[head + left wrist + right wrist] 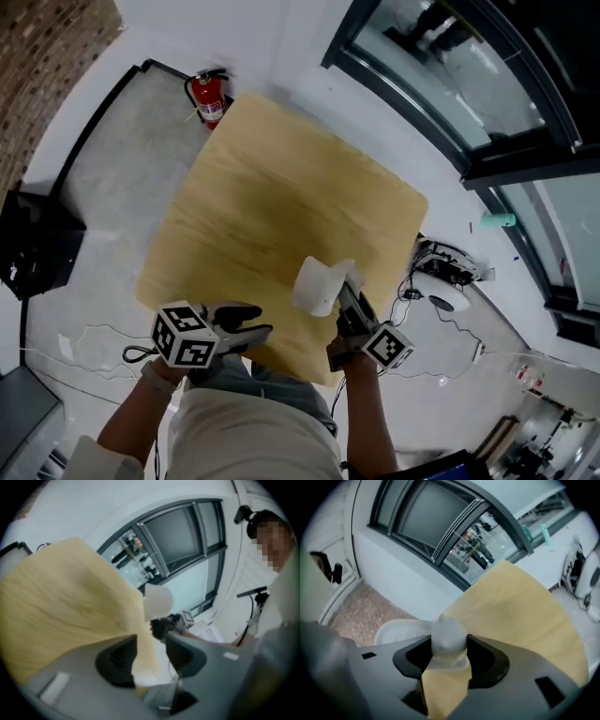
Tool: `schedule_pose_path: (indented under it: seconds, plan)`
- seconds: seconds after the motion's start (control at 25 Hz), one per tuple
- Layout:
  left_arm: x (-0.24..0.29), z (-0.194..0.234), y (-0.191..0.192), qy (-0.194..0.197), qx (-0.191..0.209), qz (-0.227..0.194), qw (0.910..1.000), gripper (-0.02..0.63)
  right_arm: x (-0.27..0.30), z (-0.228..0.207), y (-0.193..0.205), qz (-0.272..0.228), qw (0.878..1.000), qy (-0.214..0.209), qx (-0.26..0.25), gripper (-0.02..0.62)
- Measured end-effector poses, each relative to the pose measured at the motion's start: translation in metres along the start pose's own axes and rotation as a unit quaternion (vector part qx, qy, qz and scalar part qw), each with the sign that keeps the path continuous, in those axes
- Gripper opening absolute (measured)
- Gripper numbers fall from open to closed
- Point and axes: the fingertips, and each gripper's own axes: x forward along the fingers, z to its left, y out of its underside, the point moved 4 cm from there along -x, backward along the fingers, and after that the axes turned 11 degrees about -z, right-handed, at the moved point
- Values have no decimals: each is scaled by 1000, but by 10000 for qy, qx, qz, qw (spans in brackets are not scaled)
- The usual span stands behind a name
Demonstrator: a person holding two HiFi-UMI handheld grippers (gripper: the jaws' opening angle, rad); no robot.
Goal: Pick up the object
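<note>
Both fingers (483,658) of our right gripper (449,644) pinch the white object (448,629) by its narrow end, at 5 o'clock on the table (272,187). Our left gripper (251,335), at 7 o'clock by the table's edge, has its jaws partly open and empty.

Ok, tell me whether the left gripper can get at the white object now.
Probably yes: the left gripper is open and empty, with nothing between it and the white object. The right gripper grips one side of it, though.
</note>
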Motion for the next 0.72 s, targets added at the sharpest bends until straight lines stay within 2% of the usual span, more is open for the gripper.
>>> schedule_pose_path:
  seconds: [0.08,0.12,0.2,0.24,0.32,0.4,0.44,0.48,0.56,0.72]
  plan:
    - [-7,-27,-20,369,-27,-413,9985,192,-17,24,-4,-263,9981,-343,429,229]
    - [-9,-40,-35,600,-124,-668,9959,221,-25,37,-6,-379,9963,-565,534,229]
    - [-13,-70,-66,1197,-361,-1066,9864,250,-39,64,-12,-543,9917,-1024,558,229]
    - [-14,-86,-78,1538,-433,-1134,9806,265,-45,78,-14,-574,9895,-1224,516,229]
    - [-12,-119,-94,2072,-363,-1041,9721,273,-57,102,-15,-568,9851,-1580,368,229]
    - [-8,-147,-98,2374,-163,-800,9680,273,-68,128,-15,-651,9786,-1946,176,229]
    - [-7,-159,-99,2518,-149,-703,9651,308,-73,139,-18,-766,9747,-2094,133,229]
    - [-8,-169,-101,2648,-198,-658,9618,282,-78,147,-23,-903,9711,-2205,128,229]
    - [-6,-182,-109,2791,-273,-644,9577,235,-82,153,-35,-1109,9676,-2265,106,229]
    - [-9,-189,-121,2946,-346,-569,9533,227,-83,161,-44,-1301,9663,-2219,84,229]
